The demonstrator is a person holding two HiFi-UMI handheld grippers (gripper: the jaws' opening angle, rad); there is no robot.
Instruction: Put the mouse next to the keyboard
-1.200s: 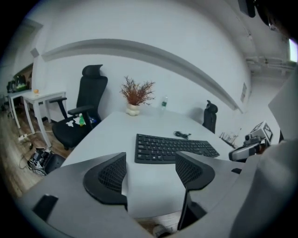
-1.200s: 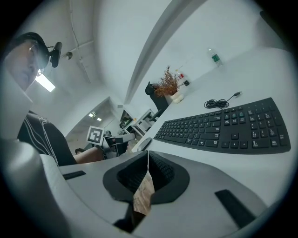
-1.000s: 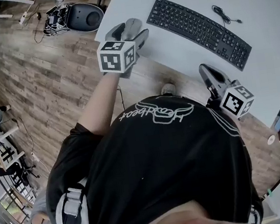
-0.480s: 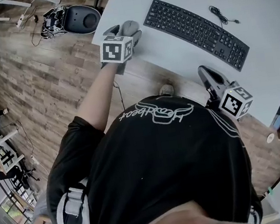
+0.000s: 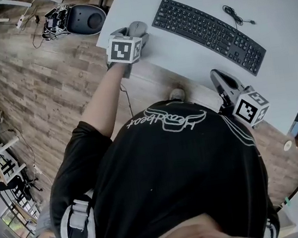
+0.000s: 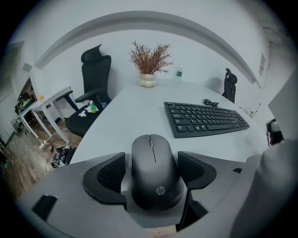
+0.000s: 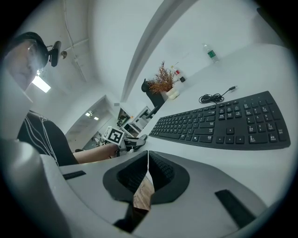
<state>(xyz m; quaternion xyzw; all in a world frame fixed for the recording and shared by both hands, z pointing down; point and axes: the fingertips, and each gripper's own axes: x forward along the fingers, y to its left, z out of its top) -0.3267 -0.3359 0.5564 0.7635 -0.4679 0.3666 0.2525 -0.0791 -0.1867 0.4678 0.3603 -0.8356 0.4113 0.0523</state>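
Observation:
A dark grey mouse (image 6: 155, 173) sits between the two pads of my left gripper (image 6: 152, 160), which is shut on it at the near left corner of the white table (image 5: 195, 54). In the head view the mouse (image 5: 137, 27) shows just past that gripper's marker cube (image 5: 124, 49). The black keyboard (image 5: 208, 34) lies slantwise on the table, to the right of the mouse and apart from it; the left gripper view shows the keyboard (image 6: 205, 118) ahead on the right. My right gripper (image 7: 147, 173) is shut on nothing, by the table's near edge below the keyboard's right end (image 5: 220, 78).
A coiled black cable (image 5: 238, 15) lies behind the keyboard. A potted dry plant (image 6: 150, 62) and a small bottle (image 6: 178, 71) stand at the table's far side. Black office chairs (image 6: 95, 79) stand left of the table on the wooden floor (image 5: 40, 87).
My left gripper has carried the mouse a little farther from me, along the table's left corner. The right gripper has stayed where it was.

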